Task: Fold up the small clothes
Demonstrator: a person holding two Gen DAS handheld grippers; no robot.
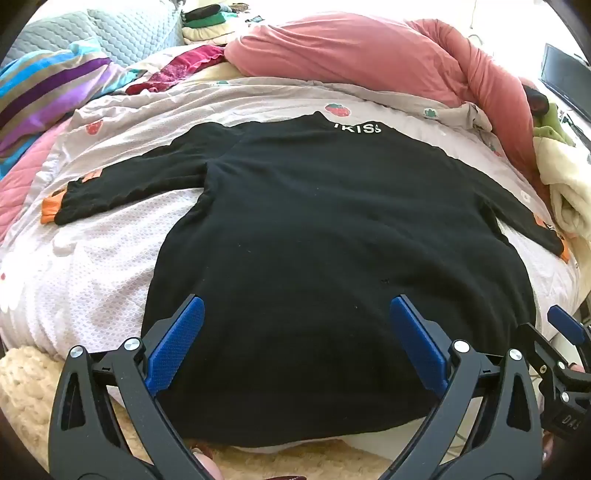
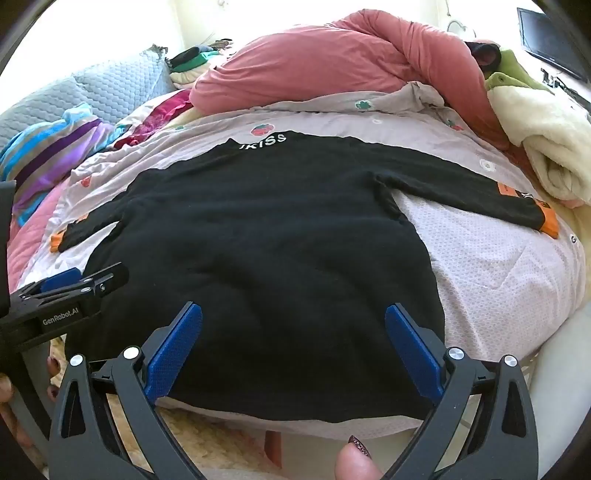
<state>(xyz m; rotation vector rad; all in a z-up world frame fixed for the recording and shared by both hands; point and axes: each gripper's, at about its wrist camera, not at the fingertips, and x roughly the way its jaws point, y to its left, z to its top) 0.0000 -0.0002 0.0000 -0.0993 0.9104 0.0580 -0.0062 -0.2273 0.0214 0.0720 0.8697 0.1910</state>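
A small black long-sleeved top with orange cuffs and white lettering at the collar lies flat and spread out on the bed, hem toward me, sleeves out to both sides. It also shows in the right wrist view. My left gripper is open and empty, hovering over the hem's left half. My right gripper is open and empty over the hem's right half. The right gripper shows at the right edge of the left view; the left gripper shows at the left edge of the right view.
The bed has a pale pink strawberry-print cover. A rolled pink duvet lies behind the top. A striped blanket sits at the far left, a cream fleece at the right, folded clothes at the back. A fluffy rug lies below the bed edge.
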